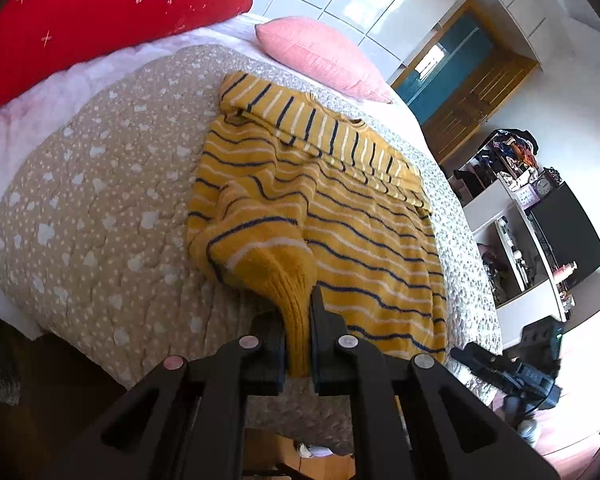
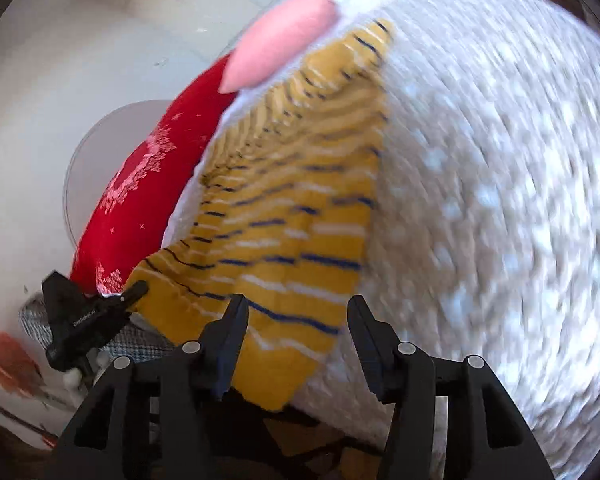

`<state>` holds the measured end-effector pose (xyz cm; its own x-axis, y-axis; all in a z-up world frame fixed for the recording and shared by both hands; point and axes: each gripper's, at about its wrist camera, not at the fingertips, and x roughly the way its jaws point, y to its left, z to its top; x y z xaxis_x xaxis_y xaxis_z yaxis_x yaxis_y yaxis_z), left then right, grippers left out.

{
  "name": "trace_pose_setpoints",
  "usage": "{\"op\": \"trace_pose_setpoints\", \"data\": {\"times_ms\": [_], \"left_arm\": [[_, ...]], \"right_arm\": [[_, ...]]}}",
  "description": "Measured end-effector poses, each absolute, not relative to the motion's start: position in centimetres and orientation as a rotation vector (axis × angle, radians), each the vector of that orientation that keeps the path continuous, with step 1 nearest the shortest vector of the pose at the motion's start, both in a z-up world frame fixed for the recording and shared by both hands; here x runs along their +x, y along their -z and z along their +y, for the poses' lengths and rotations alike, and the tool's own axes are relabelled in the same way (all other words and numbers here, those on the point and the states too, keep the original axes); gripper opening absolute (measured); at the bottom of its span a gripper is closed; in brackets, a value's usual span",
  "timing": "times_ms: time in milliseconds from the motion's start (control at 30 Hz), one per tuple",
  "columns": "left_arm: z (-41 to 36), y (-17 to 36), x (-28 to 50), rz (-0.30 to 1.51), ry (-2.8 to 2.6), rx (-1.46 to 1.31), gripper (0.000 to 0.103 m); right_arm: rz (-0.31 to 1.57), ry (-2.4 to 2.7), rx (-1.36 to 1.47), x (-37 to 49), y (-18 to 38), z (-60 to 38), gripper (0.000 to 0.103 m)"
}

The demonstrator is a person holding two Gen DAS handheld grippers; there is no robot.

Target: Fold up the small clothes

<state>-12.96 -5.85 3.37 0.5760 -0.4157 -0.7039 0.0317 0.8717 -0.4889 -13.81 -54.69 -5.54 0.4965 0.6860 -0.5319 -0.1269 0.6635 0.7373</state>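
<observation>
A yellow knit sweater (image 1: 320,200) with navy and white stripes lies spread on a beige dotted quilt (image 1: 100,200), and a striped part is folded across its far end. My left gripper (image 1: 298,320) is shut on a ribbed yellow edge of the sweater near the bed's front edge. In the blurred right wrist view that left gripper (image 2: 134,294) pinches the sweater (image 2: 300,200) at its left corner. My right gripper (image 2: 298,308) is open. The sweater's near hem lies between and under its fingers, and the pads do not press on it.
A red pillow (image 1: 100,12) and a pink pillow (image 1: 320,52) lie at the head of the bed. To the right stand white shelves (image 1: 512,240) with clutter and a black screen (image 1: 568,232). Black gear (image 1: 512,368) sits by the bed's right edge.
</observation>
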Motion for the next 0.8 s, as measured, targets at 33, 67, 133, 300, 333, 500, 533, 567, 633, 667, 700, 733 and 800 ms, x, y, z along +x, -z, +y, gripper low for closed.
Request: {"op": "trace_pose_setpoints", "data": {"times_ms": [33, 67, 133, 300, 333, 500, 533, 567, 633, 667, 700, 733, 800], "left_arm": [[-5.8, -3.3, -13.1, 0.929, 0.272, -0.459, 0.008], [-5.8, -3.3, -13.2, 0.930, 0.271, -0.461, 0.008], [-5.7, -3.3, -13.4, 0.930, 0.268, -0.465, 0.008], [-5.3, -3.5, -13.9, 0.925, 0.259, -0.479, 0.008], [-5.2, -3.6, -13.8, 0.922, 0.258, -0.479, 0.008], [-5.0, -4.8, -11.8, 0.889, 0.266, -0.487, 0.008], [-5.2, -5.3, -11.1, 0.878, 0.268, -0.483, 0.008], [-5.4, -5.9, -10.5, 0.865, 0.270, -0.475, 0.008], [-6.3, -7.3, -8.5, 0.826, 0.270, -0.433, 0.008], [-6.9, -8.0, -7.4, 0.807, 0.269, -0.413, 0.008], [-7.6, -8.6, -5.6, 0.791, 0.267, -0.392, 0.008], [-7.9, -9.2, -3.6, 0.787, 0.264, -0.380, 0.009], [-8.9, -9.8, 1.2, 0.808, 0.258, -0.362, 0.009]], "right_arm": [[0.944, -0.560, 0.732, -13.8, 6.3, -54.5, 0.057], [0.960, -0.587, 0.756, -13.9, 6.8, -53.9, 0.057], [1.002, -0.640, 0.765, -13.7, 8.0, -51.8, 0.057], [1.021, -0.668, 0.765, -12.8, 9.0, -48.9, 0.011], [0.999, -0.679, 0.769, -12.7, 8.4, -49.0, 0.011], [0.847, -0.705, 0.713, -12.3, 3.4, -50.2, 0.009], [0.820, -0.712, 0.697, -11.8, 2.3, -50.4, 0.009], [0.794, -0.715, 0.678, -10.9, 1.1, -50.5, 0.009], [0.756, -0.712, 0.639, -9.1, -0.8, -50.5, 0.009], [0.738, -0.708, 0.618, -8.0, -1.7, -50.5, 0.009], [0.719, -0.701, 0.592, -6.7, -2.7, -50.6, 0.009], [0.707, -0.692, 0.574, -5.1, -3.6, -50.7, 0.009], [0.700, -0.673, 0.560, -1.6, -5.0, -50.7, 0.009]]}}
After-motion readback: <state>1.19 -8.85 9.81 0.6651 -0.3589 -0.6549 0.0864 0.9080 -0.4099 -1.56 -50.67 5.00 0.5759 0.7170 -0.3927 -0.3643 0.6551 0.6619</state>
